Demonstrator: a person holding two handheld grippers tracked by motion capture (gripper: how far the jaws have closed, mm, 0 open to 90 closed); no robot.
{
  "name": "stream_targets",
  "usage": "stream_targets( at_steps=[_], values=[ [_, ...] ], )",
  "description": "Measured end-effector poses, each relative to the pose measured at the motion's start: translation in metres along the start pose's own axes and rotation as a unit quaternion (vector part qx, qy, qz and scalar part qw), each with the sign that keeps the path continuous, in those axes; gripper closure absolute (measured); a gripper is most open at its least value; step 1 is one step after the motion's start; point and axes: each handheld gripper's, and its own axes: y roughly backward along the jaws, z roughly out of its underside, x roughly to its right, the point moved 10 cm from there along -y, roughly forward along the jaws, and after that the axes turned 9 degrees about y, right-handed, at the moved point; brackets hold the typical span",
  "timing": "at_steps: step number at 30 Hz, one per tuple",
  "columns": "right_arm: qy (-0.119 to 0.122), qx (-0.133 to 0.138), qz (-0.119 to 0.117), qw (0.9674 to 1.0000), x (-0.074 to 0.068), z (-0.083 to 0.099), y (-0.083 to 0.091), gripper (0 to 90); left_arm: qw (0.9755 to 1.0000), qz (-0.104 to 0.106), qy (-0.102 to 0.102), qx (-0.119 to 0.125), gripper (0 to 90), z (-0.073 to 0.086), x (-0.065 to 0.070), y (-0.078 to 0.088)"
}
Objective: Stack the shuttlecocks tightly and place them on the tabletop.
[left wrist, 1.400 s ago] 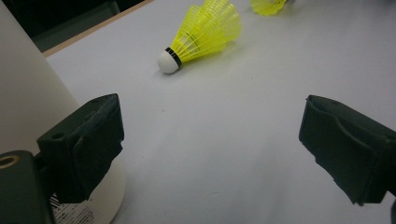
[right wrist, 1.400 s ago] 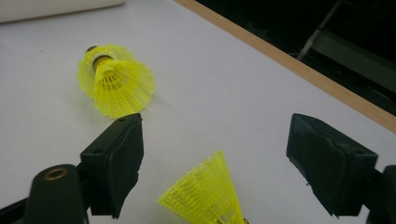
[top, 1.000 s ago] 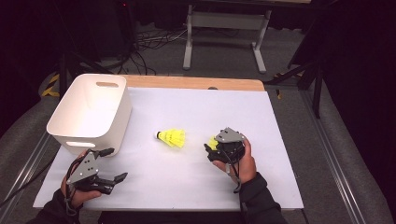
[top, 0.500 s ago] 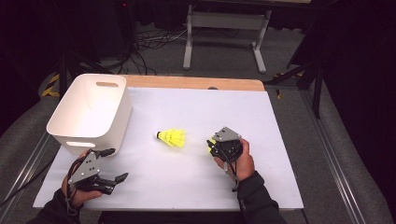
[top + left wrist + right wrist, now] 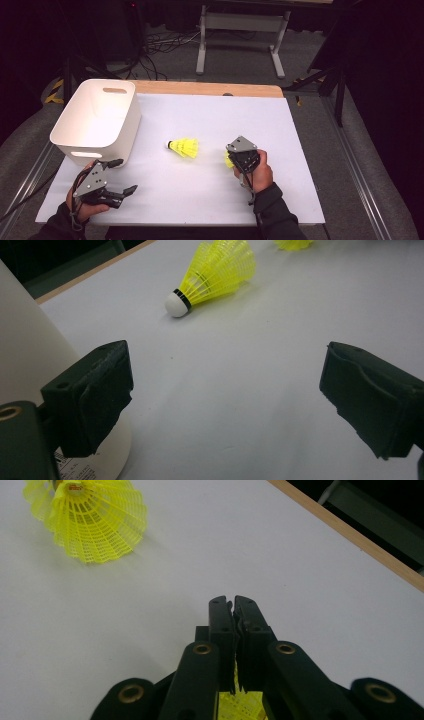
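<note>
At the left edge of the white table cover [image 5: 210, 125] sits the white plastic bin with cut-out handles [image 5: 97, 120], nothing visible inside it from the high view. Just in front of it the left gripper [image 5: 122, 176] rests low on the cover, jaws spread wide with nothing between them; the left gripper view looks across bare cover toward the loose shuttlecock. Mid-table lies that yellow mesh-skirted shuttlecock with a white cork tip [image 5: 184, 147], on its side, cork pointing toward the bin, well apart from both grippers. Right of it, the right gripper [image 5: 231, 159] has just been closing: a second ago its jaws stood wide around a second yellow plastic shuttlecock [image 5: 228, 160], now they are pressed nearly together and pinching its skirt; the right gripper view shows yellow mesh [image 5: 240, 705] caught between the black jaws low down. The hand itself looks to sit in the same spot on the cover as a second ago. Read: grasp is made, not lifted yet. Next is likely a carry leftward to the bin. Thin mesh grip, so slip or crush is the risk.
</note>
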Motion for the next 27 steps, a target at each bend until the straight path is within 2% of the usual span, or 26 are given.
stream_targets(
  at_steps=[2,8,13,18,21,27],
  values=[
    [0.006,0.002,0.008,0.9999,0.002,-0.001,0.002,90.0,1.0000,-0.001,-0.002,-0.001,7.6,0.000,-0.001,0.000],
    [0.004,0.005,0.010,0.9999,0.006,-0.002,0.004,90.0,1.0000,0.000,-0.001,-0.001,7.7,0.000,-0.001,0.000],
    [0.005,0.013,0.021,0.9997,0.012,-0.003,0.009,90.0,1.0000,-0.001,-0.002,-0.001,7.7,0.000,-0.001,0.000],
    [-0.006,0.025,0.020,0.9995,0.019,-0.005,0.014,90.0,1.0000,0.000,-0.002,-0.001,7.8,0.000,0.000,0.000],
    [-0.030,0.044,0.017,0.9985,0.025,-0.008,0.020,90.0,1.0000,0.000,-0.002,-0.001,7.8,0.000,-0.001,0.000],
    [-0.039,0.063,0.007,0.9972,0.023,-0.018,0.019,90.0,1.0000,-0.001,-0.002,0.000,7.7,0.000,-0.001,0.000]
  ],
)
